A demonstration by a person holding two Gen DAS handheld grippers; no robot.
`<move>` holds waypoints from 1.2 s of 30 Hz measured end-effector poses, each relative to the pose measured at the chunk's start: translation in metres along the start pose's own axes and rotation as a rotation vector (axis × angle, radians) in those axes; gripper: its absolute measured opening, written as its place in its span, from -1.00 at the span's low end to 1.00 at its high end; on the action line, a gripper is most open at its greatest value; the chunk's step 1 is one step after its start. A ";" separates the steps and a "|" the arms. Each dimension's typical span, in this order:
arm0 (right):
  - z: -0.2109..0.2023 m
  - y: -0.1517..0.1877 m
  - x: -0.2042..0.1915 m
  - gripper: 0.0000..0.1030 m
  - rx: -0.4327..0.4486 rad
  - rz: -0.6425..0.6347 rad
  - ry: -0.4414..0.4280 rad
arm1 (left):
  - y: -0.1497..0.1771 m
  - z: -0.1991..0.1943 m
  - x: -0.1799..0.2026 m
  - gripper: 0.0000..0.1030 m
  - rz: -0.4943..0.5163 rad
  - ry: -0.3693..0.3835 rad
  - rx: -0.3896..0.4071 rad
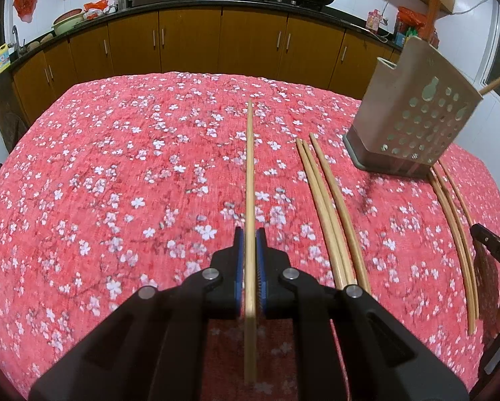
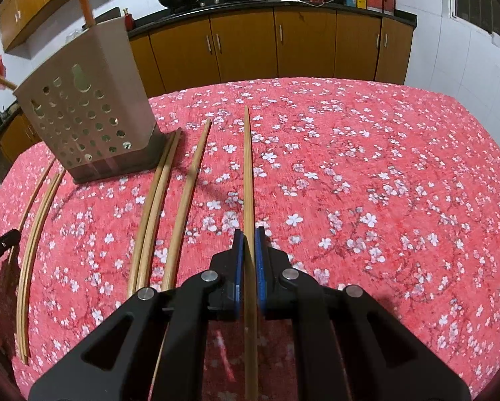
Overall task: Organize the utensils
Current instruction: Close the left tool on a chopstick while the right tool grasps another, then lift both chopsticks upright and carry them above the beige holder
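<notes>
Nearest the lens in the left wrist view, the left hand-held gripper (image 1: pixel 250 234) is closed on a chopstick (image 1: pixel 249 180), which is clamped between the blue pads and held low over the table (image 1: pixel 99 153), its long axis pointing straight away toward the far cabinets. Likewise, the right hand-held gripper (image 2: pixel 249 234) is held level and closed on another chopstick (image 2: pixel 247 180), pointing the same way. Loose chopsticks (image 1: pixel 330 200) are laid lengthwise on the red flowered cloth, near to far, on either side of a perforated utensil holder (image 1: pixel 413 113) standing beyond them.
</notes>
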State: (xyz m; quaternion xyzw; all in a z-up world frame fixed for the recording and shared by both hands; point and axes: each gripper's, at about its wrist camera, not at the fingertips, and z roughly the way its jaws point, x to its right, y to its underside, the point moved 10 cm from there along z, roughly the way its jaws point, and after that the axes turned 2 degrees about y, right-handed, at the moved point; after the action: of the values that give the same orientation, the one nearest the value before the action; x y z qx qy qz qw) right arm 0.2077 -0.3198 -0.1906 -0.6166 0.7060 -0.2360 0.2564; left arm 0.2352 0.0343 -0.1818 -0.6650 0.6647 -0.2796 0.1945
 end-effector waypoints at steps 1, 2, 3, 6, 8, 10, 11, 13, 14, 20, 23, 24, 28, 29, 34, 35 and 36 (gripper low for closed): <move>-0.002 0.002 0.000 -0.84 0.000 -0.006 0.001 | 0.003 -0.002 0.001 -0.81 0.008 -0.003 -0.001; -0.004 0.005 0.001 -0.84 0.000 -0.009 -0.001 | 0.008 -0.005 0.003 -0.81 0.016 -0.006 -0.002; -0.006 0.007 0.002 -0.84 -0.001 -0.009 -0.005 | 0.011 -0.008 0.004 -0.81 0.021 -0.004 -0.003; -0.008 0.012 0.004 -0.84 -0.001 -0.004 -0.015 | 0.016 -0.011 0.005 -0.81 0.017 0.001 -0.003; -0.009 0.012 0.003 -0.85 -0.001 -0.006 -0.014 | 0.016 -0.011 0.005 -0.83 0.018 -0.001 -0.004; -0.009 0.012 0.002 -0.85 -0.002 -0.008 -0.013 | 0.016 -0.012 0.004 -0.85 0.017 0.000 -0.005; -0.011 0.012 0.002 -0.85 0.000 -0.003 -0.018 | 0.016 -0.012 0.004 -0.85 0.019 -0.002 -0.007; -0.022 0.008 0.004 -0.85 0.027 0.008 -0.028 | 0.016 -0.014 0.002 -0.86 0.012 -0.003 -0.020; -0.028 0.005 0.004 -0.85 0.042 0.010 -0.030 | 0.015 -0.017 0.001 -0.86 0.005 0.003 -0.018; -0.067 -0.019 0.013 -0.85 0.148 0.034 -0.040 | -0.006 -0.051 0.002 -0.85 0.016 0.019 0.062; -0.083 -0.033 0.015 -0.85 0.201 0.045 -0.047 | -0.020 -0.071 0.005 -0.86 0.020 0.028 0.115; -0.088 -0.038 0.015 -0.85 0.220 0.048 -0.050 | -0.026 -0.079 0.006 -0.85 0.021 0.032 0.139; -0.105 -0.057 0.013 -0.85 0.288 0.057 -0.057 | -0.046 -0.104 0.009 -0.86 0.020 0.051 0.214; -0.108 -0.060 0.013 -0.85 0.299 0.058 -0.059 | -0.051 -0.109 0.009 -0.86 0.018 0.056 0.231; -0.126 -0.072 0.012 -0.85 0.357 0.061 -0.063 | -0.072 -0.137 0.012 -0.86 0.007 0.083 0.320; -0.128 -0.075 0.012 -0.86 0.365 0.061 -0.065 | -0.076 -0.139 0.012 -0.86 0.006 0.086 0.329; -0.130 -0.076 0.013 -0.85 0.370 0.061 -0.065 | -0.080 -0.144 0.013 -0.86 0.004 0.089 0.344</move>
State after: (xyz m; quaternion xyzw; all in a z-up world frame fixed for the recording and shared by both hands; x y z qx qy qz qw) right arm 0.1779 -0.3400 -0.0437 -0.5444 0.6602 -0.3339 0.3953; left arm 0.2056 0.0411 -0.0196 -0.6076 0.6163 -0.4180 0.2761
